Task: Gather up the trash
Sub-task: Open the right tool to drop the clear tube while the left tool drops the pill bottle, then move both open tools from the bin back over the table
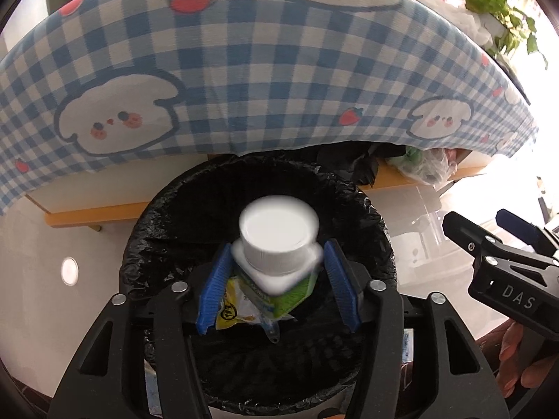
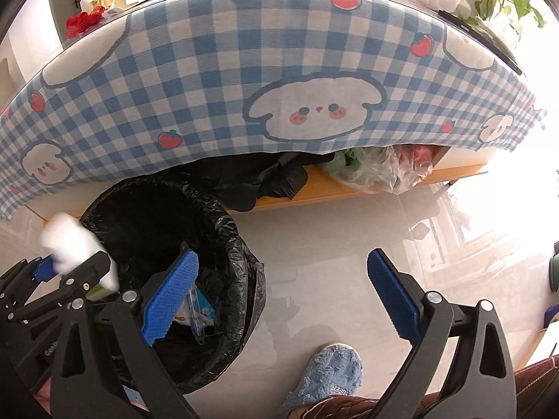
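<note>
White bottle [image 1: 279, 244] between left gripper [image 1: 277, 291] pads, over bin [image 1: 377, 230].

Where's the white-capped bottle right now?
In the left wrist view the bottle sits between the left gripper fingers, directly above the black-lined trash bin; it looks blurred, and the pads seem slightly apart from it.

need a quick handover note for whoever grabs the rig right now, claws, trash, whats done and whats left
Left claw: over the black-lined trash bin, its fingers either side of a white-capped bottle that is blurred; whether it is gripped or dropping is unclear.
Right claw: open, empty, above the floor beside the bin.
Done: a yellow-green wrapper and clear plastic packaging lie in the bin.
Left: make sure the bottle lands in the bin, then check the tabletop clutter.
</note>
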